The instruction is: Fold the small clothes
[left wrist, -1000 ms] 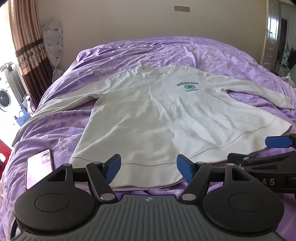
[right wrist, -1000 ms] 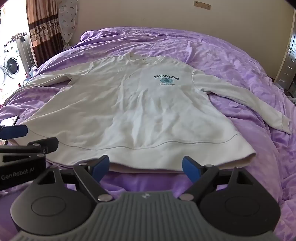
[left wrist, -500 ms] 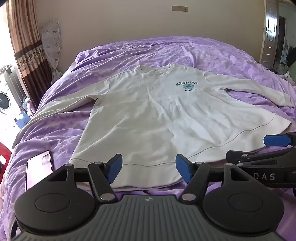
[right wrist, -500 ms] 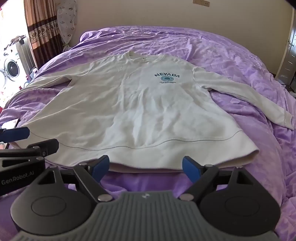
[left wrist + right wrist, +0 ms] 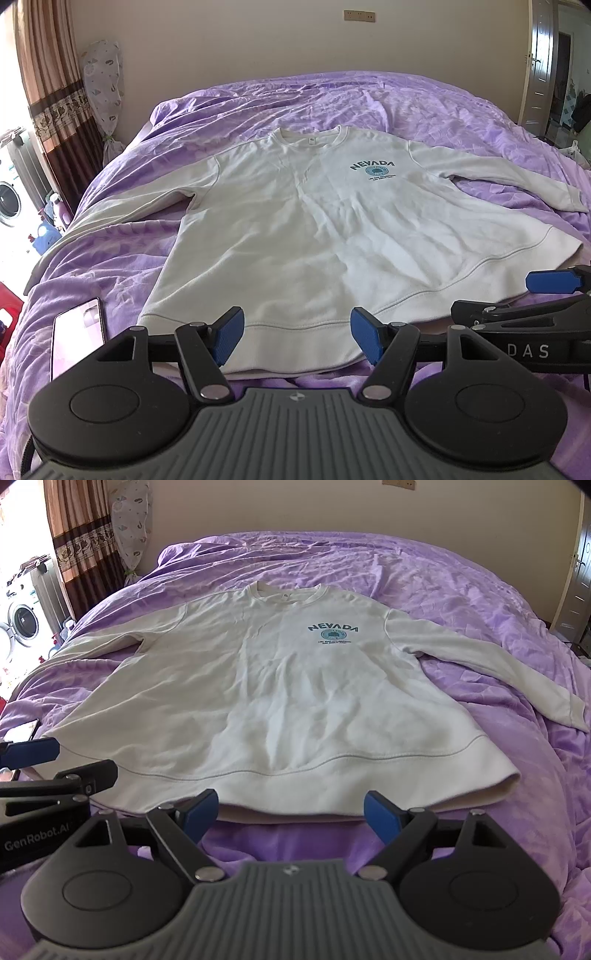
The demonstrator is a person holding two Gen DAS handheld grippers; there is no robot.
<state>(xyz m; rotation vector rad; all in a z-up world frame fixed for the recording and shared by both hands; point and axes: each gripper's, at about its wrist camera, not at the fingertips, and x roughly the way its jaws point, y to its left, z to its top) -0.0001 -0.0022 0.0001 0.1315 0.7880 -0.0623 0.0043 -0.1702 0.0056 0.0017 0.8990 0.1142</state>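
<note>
The white sweatshirt [image 5: 332, 236] is lying flat, front up, sleeves spread, on the purple bed [image 5: 110, 266]. No fold is yet made. Left gripper [image 5: 297, 334] and right gripper [image 5: 286, 814] are being held released near the hem; a sleeve or side edge likely needs grasping next.

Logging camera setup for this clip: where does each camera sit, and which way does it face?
Left wrist: on the left gripper at the bed's foot, facing the sweatshirt; own open fingers show, right gripper at right.
Right wrist: on the right gripper, facing the same way; own open fingers show, left gripper at left.
Shared: sweatshirt, purple bedspread, phone.
</note>
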